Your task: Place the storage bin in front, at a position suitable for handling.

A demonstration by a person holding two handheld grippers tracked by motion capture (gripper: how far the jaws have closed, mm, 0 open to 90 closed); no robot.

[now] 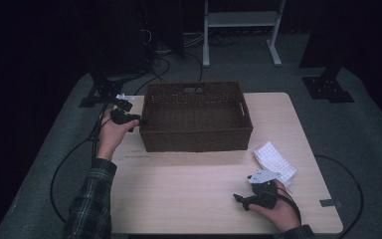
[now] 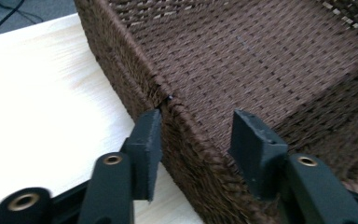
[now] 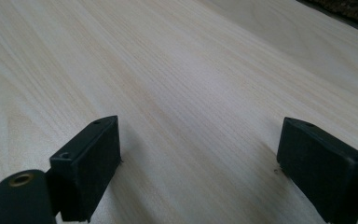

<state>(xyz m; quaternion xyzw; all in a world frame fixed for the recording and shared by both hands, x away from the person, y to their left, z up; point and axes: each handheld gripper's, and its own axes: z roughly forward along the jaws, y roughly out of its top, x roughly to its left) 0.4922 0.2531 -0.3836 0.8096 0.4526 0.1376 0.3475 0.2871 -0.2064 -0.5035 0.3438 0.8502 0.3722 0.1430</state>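
Observation:
A dark brown woven basket [image 1: 196,139] stands at the back middle of the light wooden table [image 1: 189,189]. My left gripper [image 1: 137,119] is at the basket's left end wall [image 2: 186,121] and straddles its rim: one pad lies close against the outer face, the other stands inside with a gap, so the gripper is open [image 2: 198,144]. My right gripper [image 1: 238,199] rests low over the table near the front right. It is open [image 3: 198,163] with only bare wood [image 3: 168,70] between its fingers.
A white textured pad [image 1: 274,160] lies on the table right of the basket, just behind my right hand. Cables trail off the table's left side onto the grey floor. A white-framed stand [image 1: 241,20] and black stand bases [image 1: 328,87] sit beyond the table.

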